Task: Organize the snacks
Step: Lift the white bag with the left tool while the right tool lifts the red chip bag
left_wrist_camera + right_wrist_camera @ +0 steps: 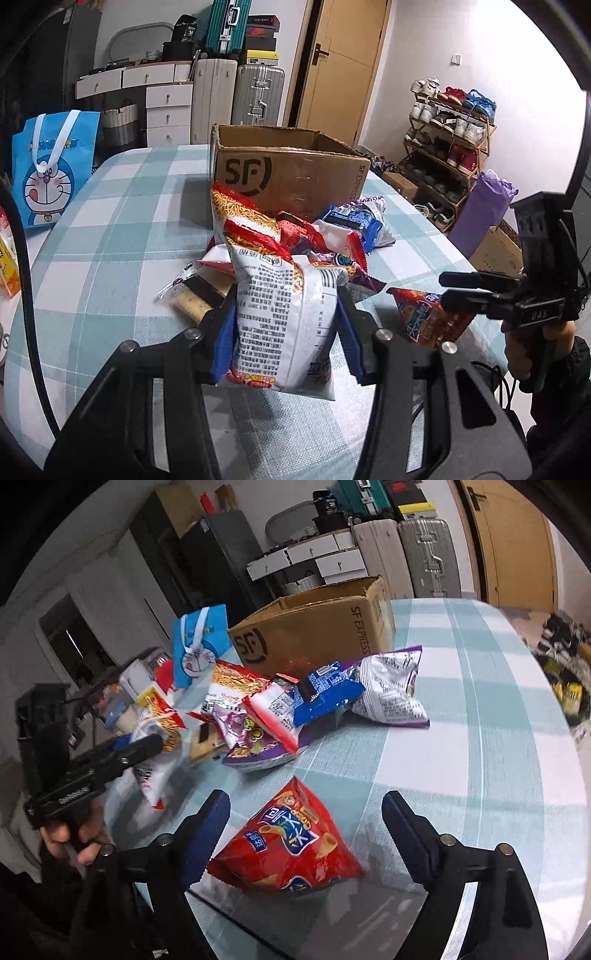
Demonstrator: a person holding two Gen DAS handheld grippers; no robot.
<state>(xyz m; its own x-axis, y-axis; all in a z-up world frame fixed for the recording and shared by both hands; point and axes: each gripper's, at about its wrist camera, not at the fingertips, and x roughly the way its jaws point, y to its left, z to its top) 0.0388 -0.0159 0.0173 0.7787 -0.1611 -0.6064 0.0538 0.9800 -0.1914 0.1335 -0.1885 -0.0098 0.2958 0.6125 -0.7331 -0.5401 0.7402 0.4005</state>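
We see the noodle snack bag (284, 314) held upright between the blue fingers (225, 343) of the left gripper (286, 332); they are clamped on its two sides, so the bag is squeezed and creased in the middle. Its back faces us, white with small black print, and the top part is red with a picture of thin yellow noodles. It is above the worktop (110, 229), in front of the heap of other snack packets (332, 236) (red, blue and purple ones, lying one over another). Behind the heap stands the open cardboard box (295, 177), with "SF" printed on its side.

The red chip bag (291, 838) lies flat on the checked worktop, apart from the heap and nearer to us. It is shiny red with a blue label and pictures of small tube snacks. The right gripper (306, 830) is over it with its fingers (210, 823) wide apart, one at each side of the bag, and they do not touch it. In the left wrist view this gripper comes from the right side, held in a hand (532, 354), fingers pointing toward the heap.

A blue cartoon gift bag (51, 170) stands at the far left of the worktop.
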